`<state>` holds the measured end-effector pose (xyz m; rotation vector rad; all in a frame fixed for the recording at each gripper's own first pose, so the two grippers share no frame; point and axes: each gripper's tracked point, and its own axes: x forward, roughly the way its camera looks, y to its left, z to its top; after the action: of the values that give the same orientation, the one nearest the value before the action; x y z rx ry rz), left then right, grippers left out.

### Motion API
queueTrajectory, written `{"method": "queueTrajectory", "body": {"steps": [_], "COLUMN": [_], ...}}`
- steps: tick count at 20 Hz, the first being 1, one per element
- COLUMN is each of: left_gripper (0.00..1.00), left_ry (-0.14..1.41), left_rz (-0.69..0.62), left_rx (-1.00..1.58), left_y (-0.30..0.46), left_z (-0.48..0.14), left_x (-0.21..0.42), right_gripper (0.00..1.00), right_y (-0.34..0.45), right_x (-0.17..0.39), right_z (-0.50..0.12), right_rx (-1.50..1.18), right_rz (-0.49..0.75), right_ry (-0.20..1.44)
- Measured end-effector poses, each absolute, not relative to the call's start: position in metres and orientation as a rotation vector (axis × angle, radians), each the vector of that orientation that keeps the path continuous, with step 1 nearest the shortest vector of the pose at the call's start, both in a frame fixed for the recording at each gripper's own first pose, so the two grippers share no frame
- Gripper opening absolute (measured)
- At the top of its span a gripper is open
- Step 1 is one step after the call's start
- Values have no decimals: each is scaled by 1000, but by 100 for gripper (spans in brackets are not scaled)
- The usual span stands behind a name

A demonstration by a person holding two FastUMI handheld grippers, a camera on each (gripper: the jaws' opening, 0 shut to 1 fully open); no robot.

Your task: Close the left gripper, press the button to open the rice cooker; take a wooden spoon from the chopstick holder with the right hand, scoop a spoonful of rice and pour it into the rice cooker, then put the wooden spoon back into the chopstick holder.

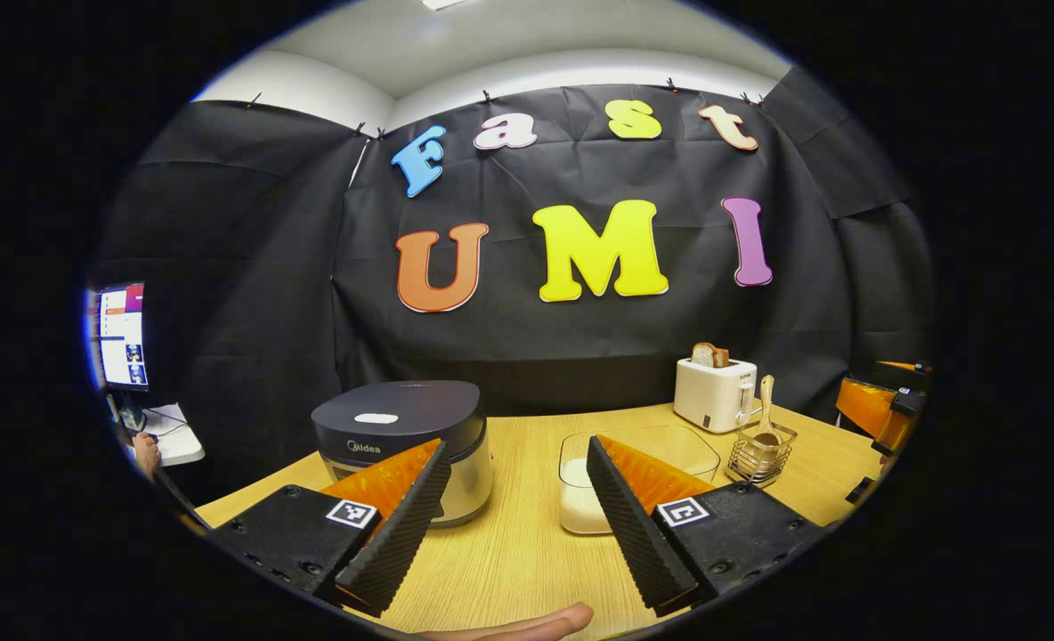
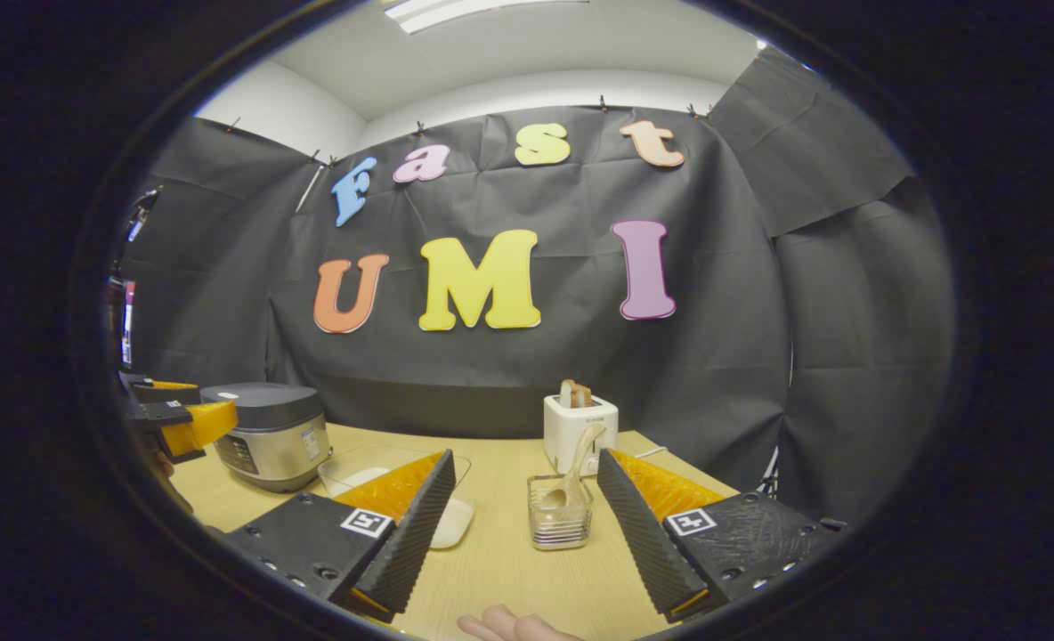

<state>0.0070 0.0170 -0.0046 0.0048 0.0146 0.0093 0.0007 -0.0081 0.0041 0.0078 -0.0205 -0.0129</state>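
The rice cooker (image 1: 411, 436) stands shut on the wooden table, dark lid down, just beyond my left gripper (image 1: 518, 525), which is open with nothing between its fingers. A clear container of white rice (image 1: 580, 499) sits right of the cooker. The wire chopstick holder (image 1: 761, 452) holds a wooden spoon (image 1: 766, 409) upright. In the right gripper view the same holder (image 2: 560, 521) and spoon (image 2: 576, 467) lie straight ahead of my right gripper (image 2: 522, 530), open and empty. The cooker (image 2: 269, 436) and the rice container (image 2: 385, 481) are to its left, and the left gripper (image 2: 175, 418) hovers at the far left.
A white toaster (image 1: 714, 392) with bread in its slots stands at the back of the table, behind the holder. A monitor (image 1: 122, 334) and a small white side table sit off to the left. A fingertip (image 1: 536, 623) shows at the bottom edge.
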Motion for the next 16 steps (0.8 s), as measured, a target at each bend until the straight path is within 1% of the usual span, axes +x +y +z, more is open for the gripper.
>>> {"method": "queueTrajectory", "body": {"steps": [3, 6, 8, 9, 10, 11, 12, 13, 14, 15, 16], "left_gripper": [98, 98, 98, 98, 92, 86, 77, 75, 69, 66, 59], "left_ry": [11, 17, 53, 62, 94, 113, 147, 179, 207, 234, 256], "left_rz": [23, 95, 109, 117, 127, 126, 117, 107, 102, 102, 102], "left_rx": [35, 39, 34, 25, 1, -18, -44, -63, -71, -71, -64], "left_y": [33, 69, 85, 94, 113, 121, 129, 135, 141, 149, 154], "left_z": [2, 3, 1, 3, 4, 4, 2, -1, -5, -5, -6], "left_x": [11, 23, 36, 43, 59, 67, 78, 84, 92, 100, 107], "right_gripper": [95, 95, 95, 93, 95, 95, 92, 94, 96, 96, 97], "right_y": [-12, -26, -23, -20, -20, -18, -19, -21, -22, -23, -23], "right_x": [2, 4, 4, 3, -1, -4, -6, -8, -10, -12, -15], "right_z": [4, 7, 5, 7, 13, 19, 26, 29, 31, 34, 39], "right_rx": [5, 18, 10, -2, -24, -45, -72, -97, -127, -153, -172], "right_rz": [-12, -35, -8, 14, 23, 30, 19, 5, -6, -14, -19], "right_ry": [-12, -15, 1, -2, -22, -44, -77, -99, -113, -128, -144]}}
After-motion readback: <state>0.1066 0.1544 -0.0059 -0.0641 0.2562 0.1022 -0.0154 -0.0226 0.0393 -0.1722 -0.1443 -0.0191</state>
